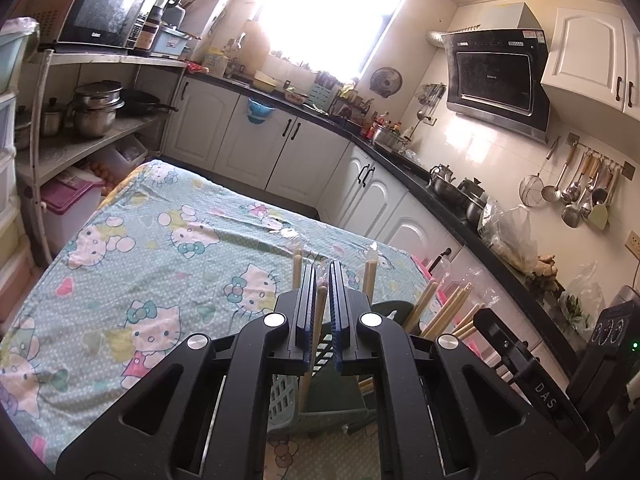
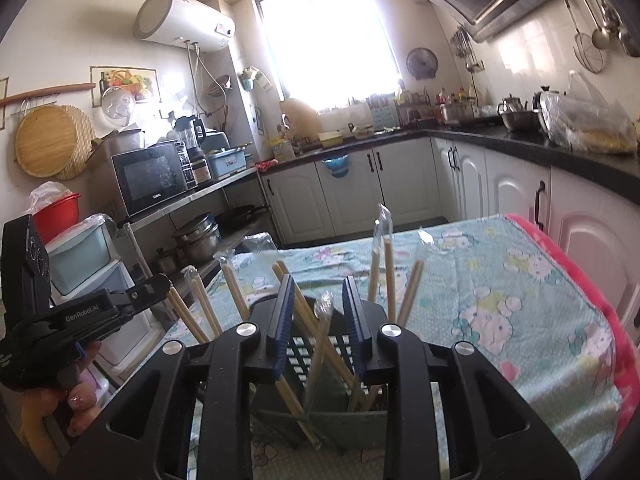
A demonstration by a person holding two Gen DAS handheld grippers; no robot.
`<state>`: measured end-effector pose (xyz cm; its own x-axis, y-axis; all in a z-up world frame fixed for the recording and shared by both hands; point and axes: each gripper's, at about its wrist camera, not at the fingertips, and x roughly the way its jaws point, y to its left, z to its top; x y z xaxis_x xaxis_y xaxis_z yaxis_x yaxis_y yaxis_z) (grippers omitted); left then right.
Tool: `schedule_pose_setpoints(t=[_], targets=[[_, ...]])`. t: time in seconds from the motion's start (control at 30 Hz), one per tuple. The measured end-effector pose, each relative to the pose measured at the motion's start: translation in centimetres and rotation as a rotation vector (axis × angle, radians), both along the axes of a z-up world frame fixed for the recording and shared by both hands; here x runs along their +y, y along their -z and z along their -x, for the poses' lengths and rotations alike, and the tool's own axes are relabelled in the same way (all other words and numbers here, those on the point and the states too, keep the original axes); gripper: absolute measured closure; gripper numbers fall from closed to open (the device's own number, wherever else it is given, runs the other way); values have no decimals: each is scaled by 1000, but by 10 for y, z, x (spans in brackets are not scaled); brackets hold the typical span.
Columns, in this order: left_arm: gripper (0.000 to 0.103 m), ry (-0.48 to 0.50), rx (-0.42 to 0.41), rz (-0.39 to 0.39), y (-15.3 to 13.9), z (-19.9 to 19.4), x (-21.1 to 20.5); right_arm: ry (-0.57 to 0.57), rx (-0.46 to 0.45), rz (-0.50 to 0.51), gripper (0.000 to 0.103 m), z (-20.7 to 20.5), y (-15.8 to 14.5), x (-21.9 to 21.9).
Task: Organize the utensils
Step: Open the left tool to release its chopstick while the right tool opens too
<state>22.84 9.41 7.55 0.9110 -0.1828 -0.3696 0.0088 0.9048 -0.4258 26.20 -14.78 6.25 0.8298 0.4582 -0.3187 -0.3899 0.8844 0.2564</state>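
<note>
A dark slotted utensil basket (image 2: 344,416) stands on the table's near edge, with several paper-wrapped chopstick pairs upright in it. My left gripper (image 1: 322,280) is over the basket (image 1: 340,400), shut on a wrapped chopstick pair (image 1: 316,320) whose lower end reaches into it. My right gripper (image 2: 320,300) hangs over the same basket from the other side, open. A wrapped chopstick pair (image 2: 320,336) stands loose between its jaws, and neither pad touches it. More chopsticks (image 2: 408,296) lean against the basket's far rim.
The table wears a light green cartoon-cat cloth (image 1: 160,248) with a pink edge (image 2: 580,280). A pale plastic basket (image 1: 282,400) sits beside the dark one. Shelves with pots (image 1: 96,108) and a microwave (image 2: 154,180) stand on one side, and a black counter (image 2: 560,152) on the other.
</note>
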Motion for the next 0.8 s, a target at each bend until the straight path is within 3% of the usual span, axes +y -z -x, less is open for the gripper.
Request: schedule_pose_setpoints(t=[0.1, 0.2, 0.5, 0.8], targets=[[96, -1, 9, 5, 1, 2, 2, -3, 23, -11, 75, 2, 3, -3], [80, -5, 22, 17, 5, 5, 4, -4, 45, -7, 73, 5, 6, -6], [66, 3, 56, 31, 15, 12, 6, 1, 79, -2, 68, 11, 12, -13], [44, 12, 85, 17, 25, 21, 3, -8, 104, 15, 63, 16, 18, -15]])
